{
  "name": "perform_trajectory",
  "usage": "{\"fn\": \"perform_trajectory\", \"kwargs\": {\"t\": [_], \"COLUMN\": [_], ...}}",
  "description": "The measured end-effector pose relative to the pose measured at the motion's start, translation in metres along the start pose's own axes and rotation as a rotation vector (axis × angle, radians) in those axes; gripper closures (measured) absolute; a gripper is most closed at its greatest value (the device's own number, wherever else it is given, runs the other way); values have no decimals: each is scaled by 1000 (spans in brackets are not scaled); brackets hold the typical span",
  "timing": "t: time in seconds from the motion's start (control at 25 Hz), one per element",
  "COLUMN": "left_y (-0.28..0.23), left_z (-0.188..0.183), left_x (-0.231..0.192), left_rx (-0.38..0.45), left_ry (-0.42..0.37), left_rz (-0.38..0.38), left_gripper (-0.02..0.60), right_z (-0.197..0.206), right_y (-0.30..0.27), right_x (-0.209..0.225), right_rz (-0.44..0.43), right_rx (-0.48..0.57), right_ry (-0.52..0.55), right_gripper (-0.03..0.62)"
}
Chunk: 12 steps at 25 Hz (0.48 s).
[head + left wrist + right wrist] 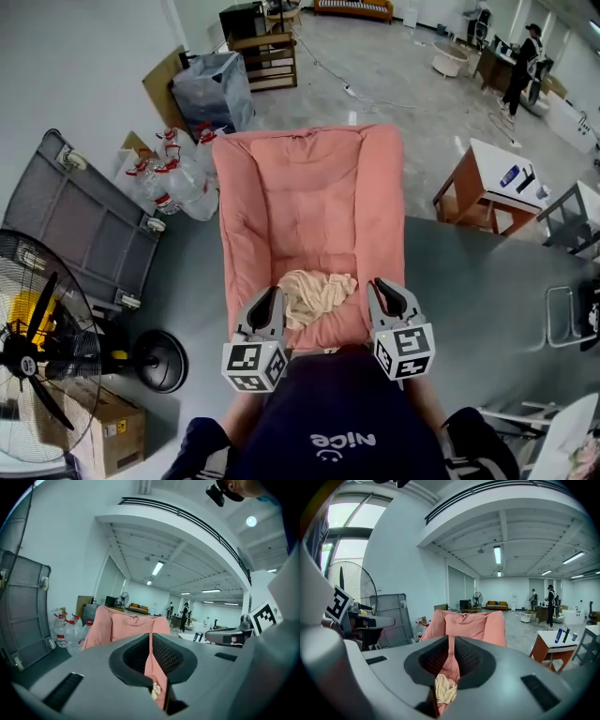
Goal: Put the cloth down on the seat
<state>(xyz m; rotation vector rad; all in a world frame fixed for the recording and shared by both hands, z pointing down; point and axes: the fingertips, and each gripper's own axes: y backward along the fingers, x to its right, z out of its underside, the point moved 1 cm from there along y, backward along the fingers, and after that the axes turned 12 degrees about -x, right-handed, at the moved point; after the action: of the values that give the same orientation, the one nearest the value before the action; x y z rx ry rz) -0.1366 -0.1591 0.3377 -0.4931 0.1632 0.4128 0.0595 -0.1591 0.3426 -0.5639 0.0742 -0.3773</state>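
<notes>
A crumpled cream cloth (317,292) lies on the pink seat (309,197), near its front edge. The left hand-held gripper (270,300) and right hand-held gripper (384,292) flank it there. Water bottles (173,173) and a fan (37,347) stand left of the seat.

Overall light: bright and even in all my views, lit from overhead.
Sources: ceiling tube lights (497,555) show in both gripper views; daylight enters through a tall window (347,522) at the right gripper view's upper left.
Glare: a round lamp (251,521) blooms white.
Shadows: soft and faint on the grey floor (469,272).
Distortion: both gripper views bow strongly, with black corners.
Focus: the near bodies of my left gripper (151,641) and right gripper (450,644) look soft; the far hall is sharp.
</notes>
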Motion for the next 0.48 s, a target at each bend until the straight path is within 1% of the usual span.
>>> {"fn": "perform_trajectory", "kwargs": {"t": [0.08, 0.2, 0.32, 0.48], "left_y": [1, 2, 1, 1], "left_z": [1, 5, 12, 13], "left_x": [3, 9, 9, 7], "left_rx": [-8, -22, -37, -36], "left_ry": [-20, -23, -28, -22], "left_rz": [8, 29, 36, 37], "left_gripper": [560, 561, 561, 561], "right_z": [0, 3, 5, 4], "right_y": [0, 0, -1, 0], "right_x": [-1, -3, -4, -3], "right_rz": [-3, -18, -6, 18], "right_rx": [0, -13, -10, -3], "right_ry": [12, 52, 78, 76], "right_gripper": [531, 539, 539, 539]}}
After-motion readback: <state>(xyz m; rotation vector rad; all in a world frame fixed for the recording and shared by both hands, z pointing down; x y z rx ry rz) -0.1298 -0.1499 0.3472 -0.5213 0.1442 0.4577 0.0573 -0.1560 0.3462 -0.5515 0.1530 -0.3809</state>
